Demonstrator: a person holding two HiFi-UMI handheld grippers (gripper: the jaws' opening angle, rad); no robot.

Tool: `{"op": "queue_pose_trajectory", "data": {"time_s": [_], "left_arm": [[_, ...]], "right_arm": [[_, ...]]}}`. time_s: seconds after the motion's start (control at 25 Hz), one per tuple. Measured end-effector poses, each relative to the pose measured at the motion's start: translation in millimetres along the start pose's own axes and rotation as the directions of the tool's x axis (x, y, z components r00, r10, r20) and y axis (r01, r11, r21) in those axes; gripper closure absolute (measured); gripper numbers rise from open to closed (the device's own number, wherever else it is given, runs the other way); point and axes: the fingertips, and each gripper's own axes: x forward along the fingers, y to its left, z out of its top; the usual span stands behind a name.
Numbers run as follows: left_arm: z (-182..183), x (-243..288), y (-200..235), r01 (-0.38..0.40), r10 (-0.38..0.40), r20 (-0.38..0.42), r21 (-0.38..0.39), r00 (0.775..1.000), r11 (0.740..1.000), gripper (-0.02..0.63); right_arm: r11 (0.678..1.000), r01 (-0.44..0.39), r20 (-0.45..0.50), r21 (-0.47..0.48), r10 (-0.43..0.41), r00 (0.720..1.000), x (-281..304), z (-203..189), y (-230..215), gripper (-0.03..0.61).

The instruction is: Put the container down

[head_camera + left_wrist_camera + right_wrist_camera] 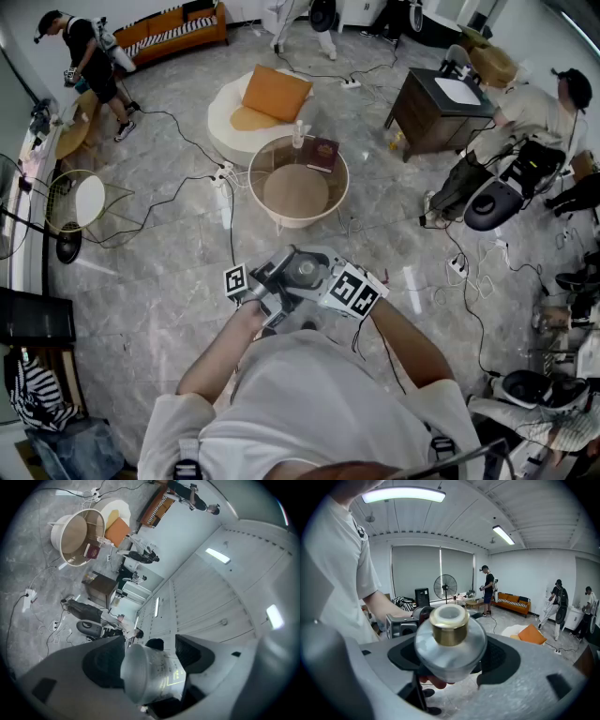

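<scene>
A round translucent container (306, 270) with a gold collar and white cap is held in the air in front of the person's chest, over the grey marble floor. In the left gripper view its pale base and printed side (150, 672) fill the gap between the dark pads. My left gripper (151, 662) is shut on it. In the right gripper view the container's capped top (449, 634) faces the camera and its wide body spans both pads. My right gripper (450, 654) is shut on it too. Both grippers meet at the container, left (265, 284) and right (330, 281).
Ahead stands a round glass-topped table (272, 208) carrying a small bottle (298, 134) and a dark red booklet (323, 153). Beyond it is a white pouf with an orange cushion (275, 92). Cables (202, 150) cross the floor. A dark cabinet (433, 111) and several people stand around.
</scene>
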Motion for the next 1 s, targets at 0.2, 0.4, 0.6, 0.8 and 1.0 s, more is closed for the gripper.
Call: {"op": "queue_pose_trajectory", "data": {"time_s": [0.2, 0.4, 0.6, 0.8, 1.0], "left_arm": [[1.7, 4.3, 3.2, 0.003, -0.003, -0.007, 0.009, 1.000, 1.000, 0.296], [-4.4, 14.3, 9.3, 0.001, -0.001, -0.002, 0.013, 1.000, 1.000, 0.296], [-8.4, 23.3, 22.0, -0.010, 0.010, 0.002, 0.034, 1.000, 0.999, 0.296], [-12.0, 35.5, 29.6, 0.008, -0.008, 0.015, 0.048, 1.000, 0.999, 0.295], [-12.5, 43.2, 41.0, 0.014, -0.015, 0.029, 0.050, 0.999, 0.999, 0.296]], "right_arm": [[1.000, 0.000, 0.006, 0.002, 0.000, 1.000, -1.9, -2.2, -4.9, 0.239], [1.000, -0.008, 0.009, 0.003, 0.008, 1.000, -13.5, -8.3, -8.5, 0.239], [1.000, -0.019, 0.010, 0.000, 0.019, 1.000, -25.3, -18.2, -13.5, 0.239], [0.999, -0.031, 0.024, -0.012, 0.031, 0.999, -36.9, -26.3, -20.4, 0.239], [0.999, -0.031, 0.031, -0.034, 0.032, 0.999, -44.3, -34.8, -27.3, 0.241]]}}
